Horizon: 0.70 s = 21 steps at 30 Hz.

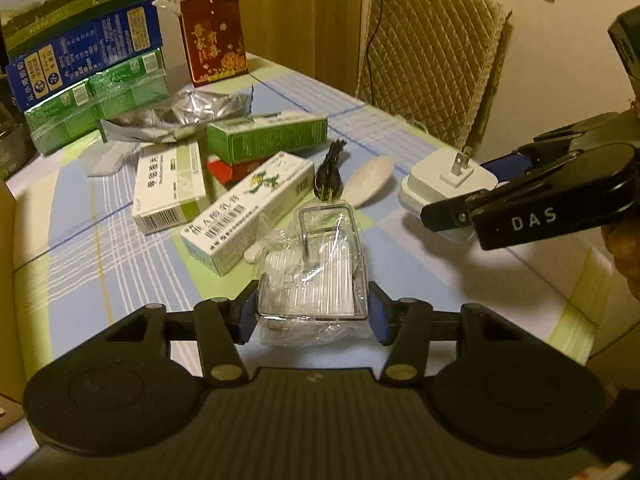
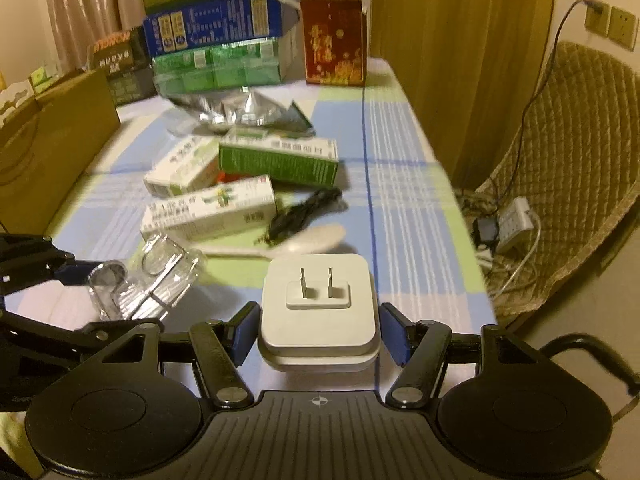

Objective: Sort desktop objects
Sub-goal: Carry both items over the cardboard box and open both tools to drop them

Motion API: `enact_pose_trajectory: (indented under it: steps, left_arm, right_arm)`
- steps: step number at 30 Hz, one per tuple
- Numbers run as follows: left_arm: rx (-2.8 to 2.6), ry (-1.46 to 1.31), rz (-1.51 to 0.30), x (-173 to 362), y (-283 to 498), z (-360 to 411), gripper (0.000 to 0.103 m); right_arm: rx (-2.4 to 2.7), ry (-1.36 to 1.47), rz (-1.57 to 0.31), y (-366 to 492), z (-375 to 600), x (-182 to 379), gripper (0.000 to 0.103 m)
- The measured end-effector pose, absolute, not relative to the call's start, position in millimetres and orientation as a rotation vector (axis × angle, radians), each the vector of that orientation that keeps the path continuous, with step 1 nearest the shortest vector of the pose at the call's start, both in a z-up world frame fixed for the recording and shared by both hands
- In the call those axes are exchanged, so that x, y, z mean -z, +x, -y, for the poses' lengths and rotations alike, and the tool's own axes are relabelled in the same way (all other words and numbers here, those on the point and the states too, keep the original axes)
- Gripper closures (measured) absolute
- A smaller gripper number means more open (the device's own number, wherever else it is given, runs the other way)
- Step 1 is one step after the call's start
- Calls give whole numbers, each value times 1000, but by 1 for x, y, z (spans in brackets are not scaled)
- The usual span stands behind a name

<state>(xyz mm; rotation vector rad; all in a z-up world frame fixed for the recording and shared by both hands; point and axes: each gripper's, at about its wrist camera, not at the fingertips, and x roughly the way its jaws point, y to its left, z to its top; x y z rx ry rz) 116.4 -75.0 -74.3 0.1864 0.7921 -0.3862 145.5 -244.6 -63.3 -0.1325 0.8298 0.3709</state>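
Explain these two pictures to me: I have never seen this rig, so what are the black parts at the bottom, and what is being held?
There is no robot here: a person holds one pair of hand-operated tongs in each hand, and a fisheye camera on each looks forward along its fingers. The black parts at the bottom are the tongs themselves.

In the left wrist view, the left tongs bracket a clear plastic box; whether they grip it is unclear. In the right wrist view, the right tongs sit either side of a white plug adapter, prongs up, with small gaps.

On the checked tablecloth lie medicine boxes, a black cable, a white spoon and a foil bag.
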Motion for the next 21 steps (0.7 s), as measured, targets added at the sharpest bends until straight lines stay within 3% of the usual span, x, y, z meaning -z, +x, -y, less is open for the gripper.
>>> enact_pose_trajectory:
  steps: [9,21]
  left_arm:
    - [315,128,-677,6,103,36,54]
    - [1,129,-601,-70,65,-124,54]
  right_arm:
    - [-452,-139,-718,135,203,-9,42]
    - [-727,-157,-616,126,35,-76,42]
